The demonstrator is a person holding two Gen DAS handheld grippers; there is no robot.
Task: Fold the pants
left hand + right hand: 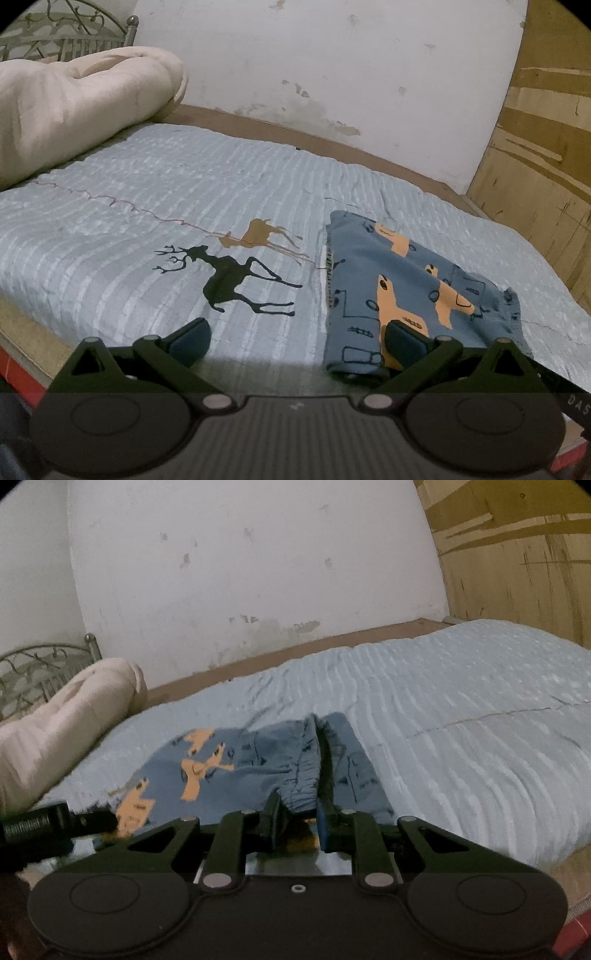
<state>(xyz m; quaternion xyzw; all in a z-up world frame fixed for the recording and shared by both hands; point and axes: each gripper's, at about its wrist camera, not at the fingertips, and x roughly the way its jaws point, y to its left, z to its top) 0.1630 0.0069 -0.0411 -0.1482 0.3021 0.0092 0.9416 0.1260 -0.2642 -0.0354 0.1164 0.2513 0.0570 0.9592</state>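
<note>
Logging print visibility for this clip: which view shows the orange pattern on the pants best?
The left wrist view. There the pants lie folded on the bed cover, sharp, with several orange shapes in full. The right wrist view is blurred; the right hand-held gripper is closed on the waistband, and only a few orange patches show at the left.

Pants lie mid-bedspread. Left of pants: bare spread, passable up to rolled quilt. Behind pants: wall. Right of pants: wooden panel.
</note>
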